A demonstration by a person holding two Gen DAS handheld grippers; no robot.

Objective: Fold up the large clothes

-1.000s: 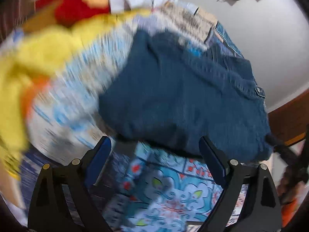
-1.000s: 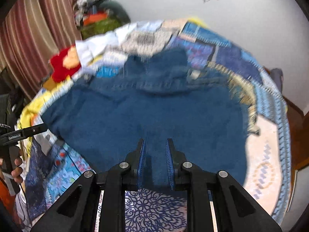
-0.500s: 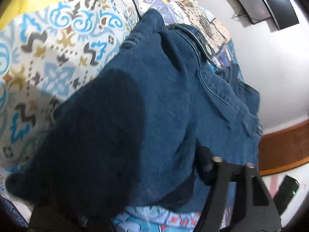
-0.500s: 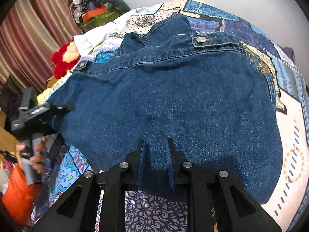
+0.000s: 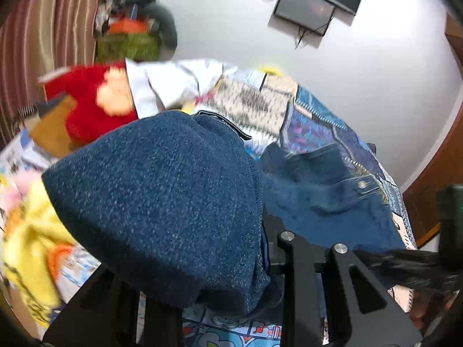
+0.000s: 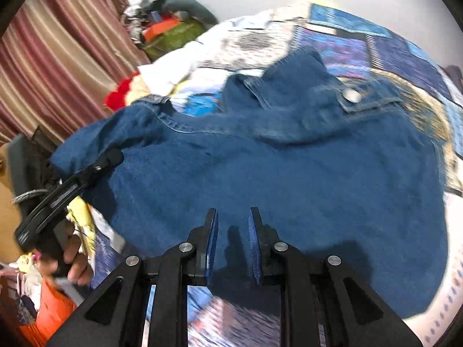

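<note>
A blue denim jacket (image 6: 289, 173) lies spread on a patchwork bedspread (image 6: 361, 43), collar and buttoned pocket toward the wall. My left gripper (image 5: 208, 245) has its jaws closing on the jacket's left side. A thick fold of the denim jacket (image 5: 162, 202) bulges up over the jaws and hides the left finger. In the right wrist view the left gripper (image 6: 107, 159) bites into that raised edge. Over the near hem hovers my right gripper (image 6: 231, 225), shut and empty, its shadow on the cloth.
A red plush toy (image 5: 86, 101), a white garment (image 5: 173, 84) and a yellow cloth (image 5: 26, 245) lie on the bed's left side. A heap of clothes (image 5: 130, 34) sits by the striped curtain (image 6: 43, 57). A screen (image 5: 312, 3) hangs on the wall.
The left gripper went from wide open before the jacket's edge to closed around it and rose, bunching denim over its fingers. The right gripper stayed shut and slid sideways over the hem.
</note>
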